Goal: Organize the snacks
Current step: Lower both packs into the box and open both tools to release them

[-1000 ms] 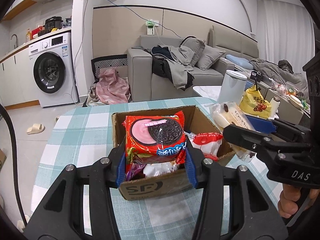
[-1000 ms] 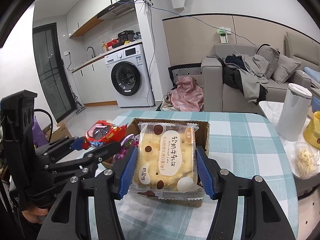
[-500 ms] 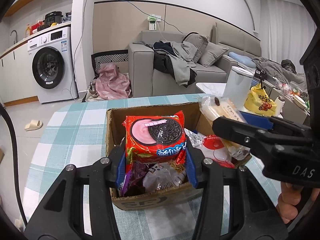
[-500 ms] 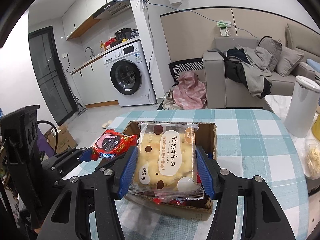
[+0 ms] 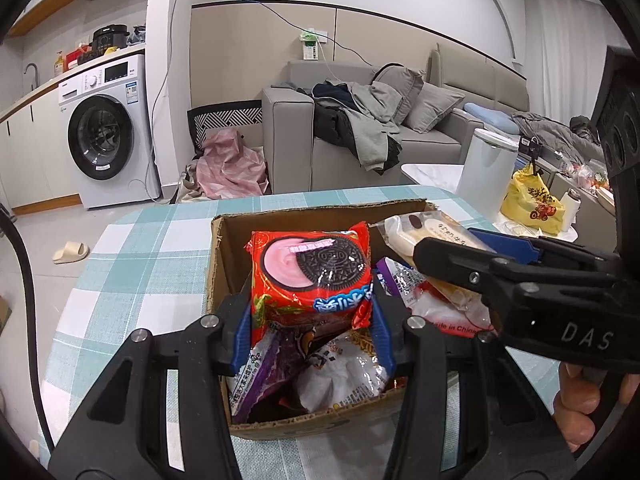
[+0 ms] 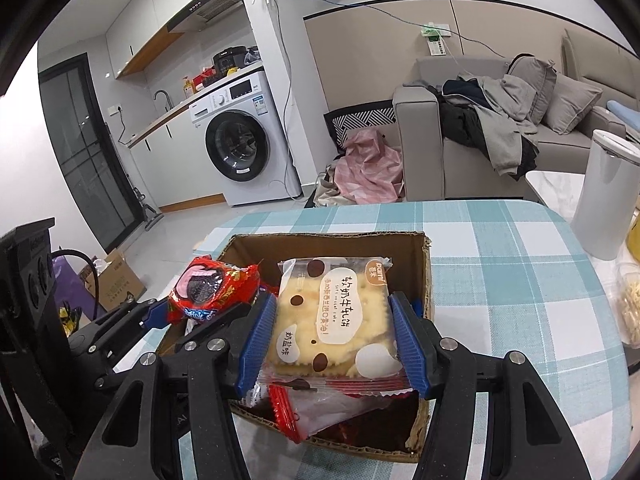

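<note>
Cardboard box being crowded with loose wrappers; purple packet and white packet lying on top, checked tablecloth underneath. White bin standing well apart at table edge. Red cookie pack being clamped between blue pads of left gripper, held over box. Cracker pack being pinched by right gripper, also over box, just beside cookie pack.

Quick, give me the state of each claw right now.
Left claw: closed on the red cookie packet, over the cardboard box.
Right claw: closed on the cracker packet, over the same box.
</note>
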{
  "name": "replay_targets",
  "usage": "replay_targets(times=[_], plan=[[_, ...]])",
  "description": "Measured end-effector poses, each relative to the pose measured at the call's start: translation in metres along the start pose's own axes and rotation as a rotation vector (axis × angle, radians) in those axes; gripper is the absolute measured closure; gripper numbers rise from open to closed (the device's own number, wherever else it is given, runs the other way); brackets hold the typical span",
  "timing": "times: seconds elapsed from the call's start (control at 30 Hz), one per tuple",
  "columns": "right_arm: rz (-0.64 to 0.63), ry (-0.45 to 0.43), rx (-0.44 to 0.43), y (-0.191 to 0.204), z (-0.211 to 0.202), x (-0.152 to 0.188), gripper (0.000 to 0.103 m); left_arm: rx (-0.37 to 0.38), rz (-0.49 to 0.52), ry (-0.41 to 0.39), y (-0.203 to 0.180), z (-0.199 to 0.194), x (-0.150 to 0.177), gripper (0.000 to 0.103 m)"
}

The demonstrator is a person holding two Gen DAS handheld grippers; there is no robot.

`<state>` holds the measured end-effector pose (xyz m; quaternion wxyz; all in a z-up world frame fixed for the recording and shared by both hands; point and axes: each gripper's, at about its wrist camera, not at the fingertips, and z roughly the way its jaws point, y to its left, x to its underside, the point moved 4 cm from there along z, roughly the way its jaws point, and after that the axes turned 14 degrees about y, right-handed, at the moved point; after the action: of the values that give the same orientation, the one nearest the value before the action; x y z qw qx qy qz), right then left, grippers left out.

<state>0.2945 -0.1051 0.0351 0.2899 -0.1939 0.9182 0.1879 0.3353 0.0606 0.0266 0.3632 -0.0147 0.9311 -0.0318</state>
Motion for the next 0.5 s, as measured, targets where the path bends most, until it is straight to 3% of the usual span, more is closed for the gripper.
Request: replay_targets(times=[0.23,0.3,0.4,0.47,0.5], plan=[[0.001,-0.001,-0.004,-0.004,0.002,-0.001,0.044,-0.003,0.004,0.016,0.001,0.005,0.002,0.056],[-0.009,-0.011,-0.003,-0.004,-0.003,-0.002,0.043,0.005,-0.002,0.025,0.0,0.003,0.002,0.05],[-0.026,-0.028,-0.017,-0.005,-0.014,-0.001,0.028,-0.004,-0.003,0.003,0.003,-0.005,0.004,0.021],[-0.043,-0.048,-0.014,-0.006,-0.023,0.001,0.011,-0.007,-0.001,-0.031,0.003,-0.014,0.007,0.017],[-0.051,-0.059,-0.009,-0.006,-0.027,0.002,0.008,-0.002,0.003,-0.039,0.003,-0.018,0.009,0.014]])
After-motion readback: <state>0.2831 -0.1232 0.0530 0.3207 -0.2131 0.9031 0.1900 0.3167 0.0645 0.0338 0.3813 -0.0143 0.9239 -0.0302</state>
